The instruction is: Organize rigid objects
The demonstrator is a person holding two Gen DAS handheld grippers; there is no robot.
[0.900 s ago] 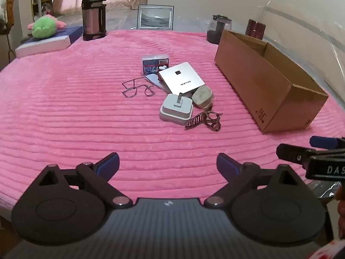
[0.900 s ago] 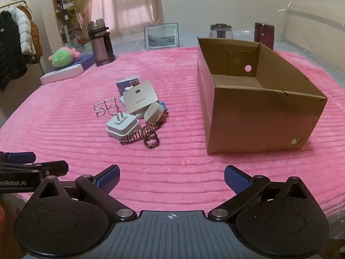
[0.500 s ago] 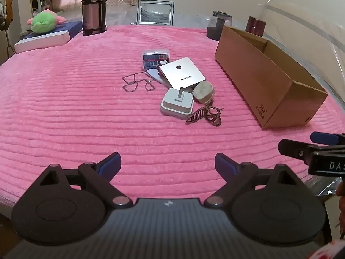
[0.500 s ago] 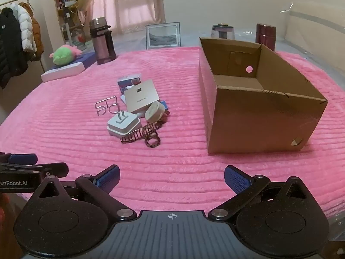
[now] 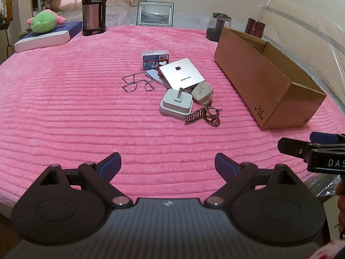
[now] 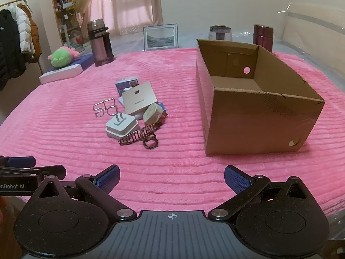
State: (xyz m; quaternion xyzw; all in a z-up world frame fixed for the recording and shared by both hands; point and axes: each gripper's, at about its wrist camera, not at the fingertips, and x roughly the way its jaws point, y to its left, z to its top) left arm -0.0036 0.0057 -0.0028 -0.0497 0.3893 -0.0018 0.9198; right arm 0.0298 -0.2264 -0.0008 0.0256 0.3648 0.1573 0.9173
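Both grippers hang over the near edge of a pink ribbed blanket [image 5: 64,112], each pointing down and forward with nothing between its blue pads. The left gripper [image 5: 167,164] has its jaws spread wide and empty; the right gripper [image 6: 171,178] is likewise fully spread and holds nothing. In the left wrist view the right gripper's tip shows at about 3 o'clock. The loose items lie in a cluster near the middle of the blanket, at roughly 12 o'clock from the left gripper and 11 o'clock from the right one. Nearest is a brown patterned hair claw [image 5: 203,114], just beside a white plug adapter [image 5: 176,104] with its prongs up. Behind them sit a round beige plug [image 5: 202,90], a flat silver box [image 5: 181,75] resting partly on other things, a wire frame [image 5: 135,82] at 9 o'clock of the cluster, and a small clear case [image 5: 155,59] at the far end. An open cardboard box [image 6: 263,116] stands apart at the cluster's 3 o'clock side, its inside bare as far as can be seen.
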